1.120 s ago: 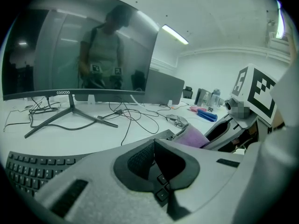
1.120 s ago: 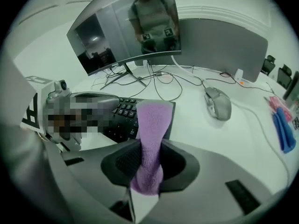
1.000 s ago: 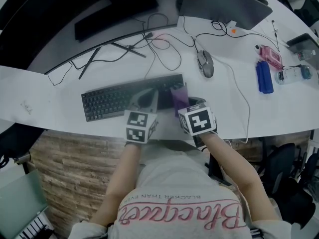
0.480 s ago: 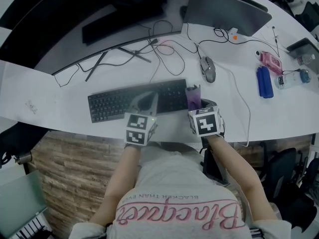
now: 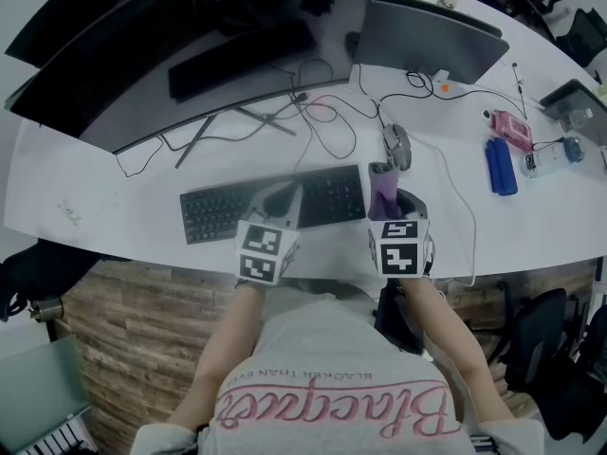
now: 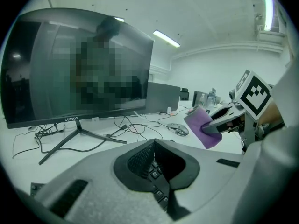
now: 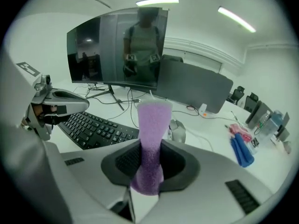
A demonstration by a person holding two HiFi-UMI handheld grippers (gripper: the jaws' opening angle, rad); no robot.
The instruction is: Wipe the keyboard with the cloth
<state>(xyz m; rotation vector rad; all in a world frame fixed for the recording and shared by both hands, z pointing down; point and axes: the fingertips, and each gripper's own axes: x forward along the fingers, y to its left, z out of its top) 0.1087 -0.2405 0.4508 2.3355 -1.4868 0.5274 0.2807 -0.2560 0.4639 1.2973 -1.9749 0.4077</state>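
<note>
Head view first: the keyboard (image 5: 275, 205) lies across the white desk (image 5: 104, 197), in front of the big monitor (image 5: 180, 55). The left gripper (image 5: 292, 188) hangs over the keys near the middle. The right gripper (image 5: 384, 195) sits just past the keyboard's right end, short of the mouse (image 5: 398, 146), with the purple cloth (image 5: 381, 182) standing up out of its tips.

Over to the left gripper view: the left gripper (image 6: 153, 146) has its jaws drawn together with nothing between them, and only black keys show in the gap below. Off to the right, the cloth (image 6: 202, 126) looks raised clear of the desk in the right gripper (image 6: 219, 123).

Now the right gripper view: the right gripper (image 7: 149, 166) is clamped firmly on the lower end of the cloth (image 7: 152, 125), which rises upright and free. The keyboard (image 7: 96, 126) lies to its left and the closed left gripper (image 7: 58, 101) hovers above it (whether it actually presses on the keys cannot be told).

The judgement: this is a moment between wiping strokes, with the cloth off the board at its right end. The next move calls for tipping the cloth's free end down onto the keys and drawing it leftward along the rows. The left gripper would be best used to steady the keyboard so it doesn't slide.
</note>
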